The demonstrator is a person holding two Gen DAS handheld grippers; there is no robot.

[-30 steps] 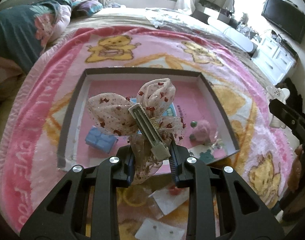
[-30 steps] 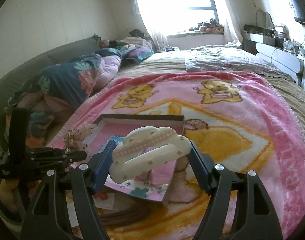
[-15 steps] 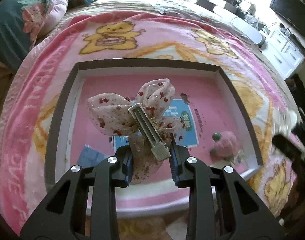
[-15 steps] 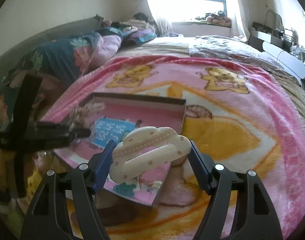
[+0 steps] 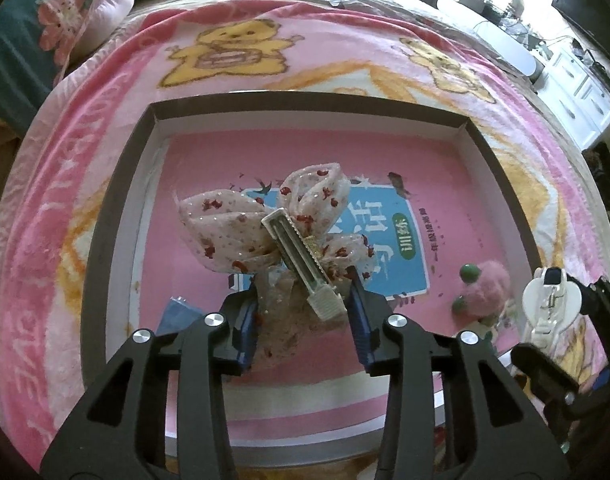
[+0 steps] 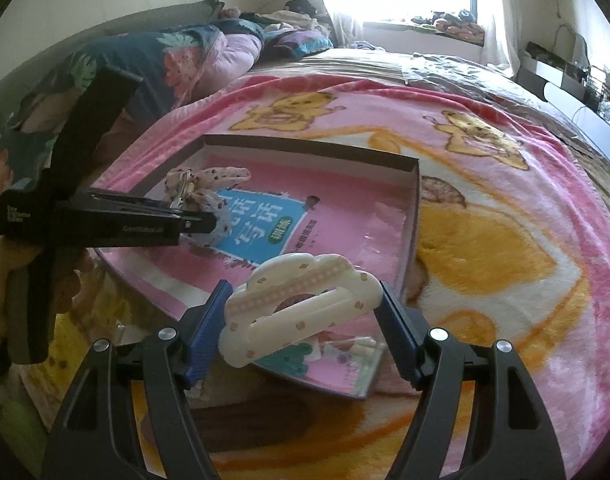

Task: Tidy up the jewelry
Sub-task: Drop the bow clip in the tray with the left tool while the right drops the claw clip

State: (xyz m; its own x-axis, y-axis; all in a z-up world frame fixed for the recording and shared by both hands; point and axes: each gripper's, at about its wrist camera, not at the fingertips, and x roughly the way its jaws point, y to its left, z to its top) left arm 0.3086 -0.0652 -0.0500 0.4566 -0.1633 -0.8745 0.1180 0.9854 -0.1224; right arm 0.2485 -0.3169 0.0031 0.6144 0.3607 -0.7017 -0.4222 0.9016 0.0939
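Right now the left tongs are clamped on a sheer bow hair clip, its gauzy, red-speckled loops fanning out ahead of the fingertips while the ribbed cream clip bar slants back between the blue pads. This bow hangs over the middle of a shallow box lid, above the blue label printed on its pink floor. The right tongs are closed on a cloud-shaped hair clip, a glossy cream plastic piece with a scalloped top edge, small pink dots and a checked pink band; it spans the gap from one pad to the other and hovers over the near corner of the lid. The lid has low dark walls on all sides. Inside, a fluffy pink pompom piece with green beads lies near the right wall, and a small blue item lies near the left wall, partly hidden behind the left tongs; the far half of the floor is bare. The lid rests on a plush pink blanket with yellow bear prints, spread on a bed, and soft open blanket lies to the right of the box.
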